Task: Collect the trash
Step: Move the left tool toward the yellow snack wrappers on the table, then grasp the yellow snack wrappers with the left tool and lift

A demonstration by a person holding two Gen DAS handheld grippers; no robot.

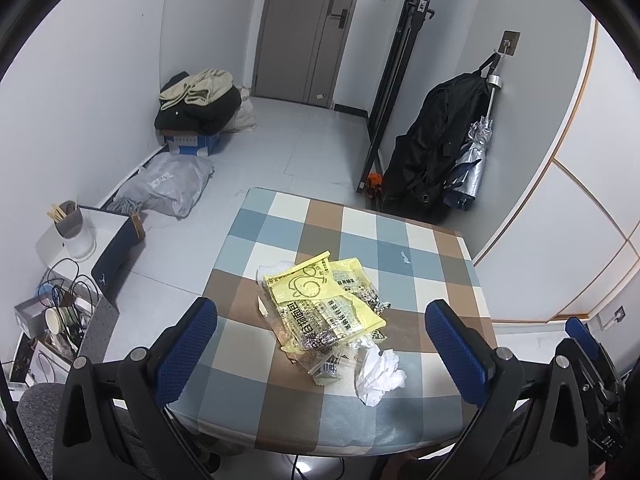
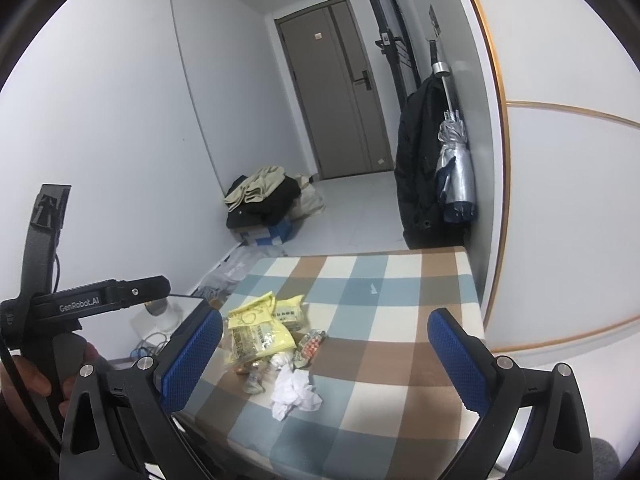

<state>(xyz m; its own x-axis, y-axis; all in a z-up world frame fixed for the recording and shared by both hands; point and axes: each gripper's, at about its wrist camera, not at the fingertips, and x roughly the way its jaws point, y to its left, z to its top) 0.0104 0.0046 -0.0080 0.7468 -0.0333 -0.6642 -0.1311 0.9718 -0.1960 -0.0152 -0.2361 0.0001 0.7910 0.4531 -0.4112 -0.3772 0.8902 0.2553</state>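
Note:
A heap of trash lies on the checked table (image 1: 420, 248): yellow snack wrappers (image 1: 320, 300), clear wrappers under them and a crumpled white tissue (image 1: 378, 372) at the near side. My left gripper (image 1: 320, 340) is open and empty, held above the near table edge with the heap between its blue fingers (image 1: 188, 344). In the right wrist view the same yellow wrappers (image 2: 256, 328), tissue (image 2: 294, 394) and a small red-and-silver packet (image 2: 312, 344) lie on the table (image 2: 400, 300). My right gripper (image 2: 324, 356) is open and empty above the near edge.
A white side table (image 1: 96, 236) with a cup of sticks stands left of the table, with a box of cables (image 1: 60, 312) below. Clothes on a blue box (image 1: 196, 108) and a grey parcel bag (image 1: 168, 188) lie on the floor. A black bag (image 1: 436, 140) and umbrella hang at right.

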